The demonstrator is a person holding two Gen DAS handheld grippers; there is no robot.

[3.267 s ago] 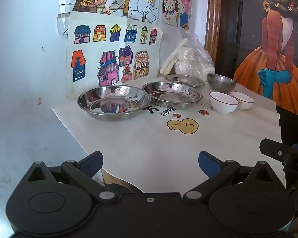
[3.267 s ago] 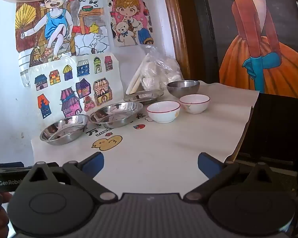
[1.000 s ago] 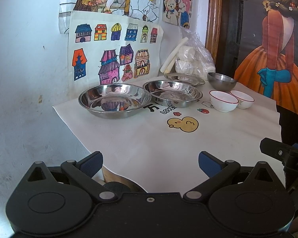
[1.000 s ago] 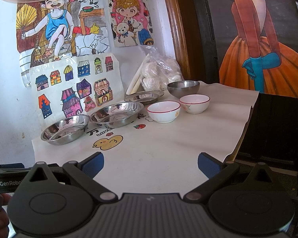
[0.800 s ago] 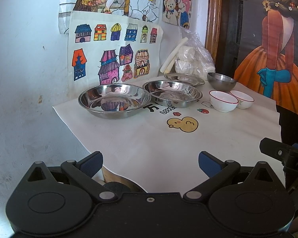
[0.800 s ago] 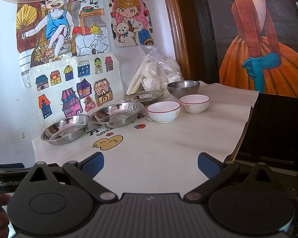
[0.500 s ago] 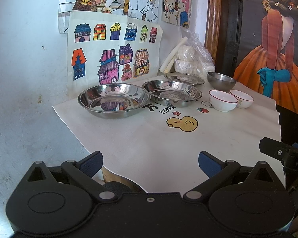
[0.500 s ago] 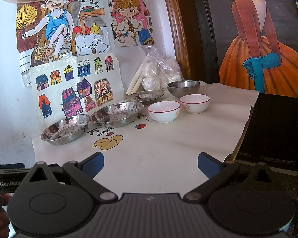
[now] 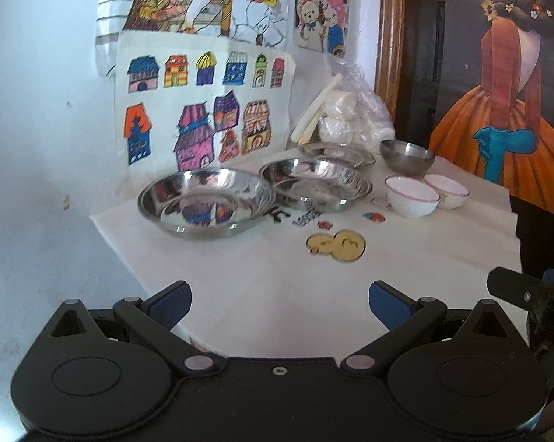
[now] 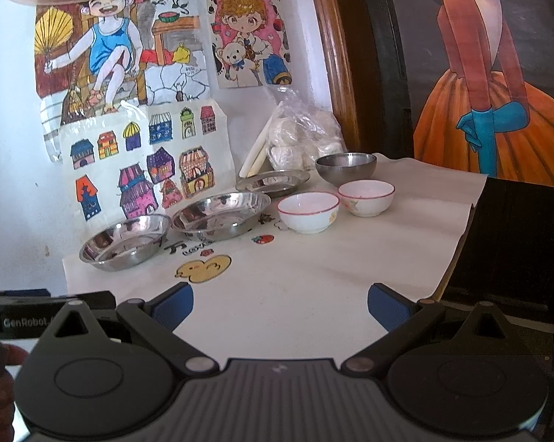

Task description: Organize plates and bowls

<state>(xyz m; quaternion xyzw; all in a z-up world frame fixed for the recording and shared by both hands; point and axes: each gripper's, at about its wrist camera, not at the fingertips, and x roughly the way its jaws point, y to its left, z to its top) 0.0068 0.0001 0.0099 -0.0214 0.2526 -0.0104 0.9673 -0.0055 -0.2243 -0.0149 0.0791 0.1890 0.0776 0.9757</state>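
Note:
Three steel plates stand in a row along the wall: a near one [image 9: 207, 200] [image 10: 126, 241], a middle one [image 9: 315, 184] [image 10: 221, 214] and a small far one [image 9: 337, 153] [image 10: 273, 181]. To their right sit two white bowls with red rims [image 9: 411, 196] [image 9: 446, 190] [image 10: 308, 211] [image 10: 366, 192] and a steel bowl [image 9: 407, 156] [image 10: 346, 167]. My left gripper [image 9: 280, 304] is open over the table's near edge, well short of the plates. My right gripper [image 10: 280, 304] is open too, holding nothing.
A white cloth [image 9: 277, 276] with a yellow duck print [image 10: 203, 268] covers the table. A plastic bag of white rolls [image 10: 299, 136] leans in the back corner. Drawings hang on the wall [image 9: 203, 110]. The table's right edge drops beside a dark cabinet [image 10: 516, 239].
Nothing has visibly changed beyond a slight sway of the left wrist view; both grippers stay open and the dishes have not moved.

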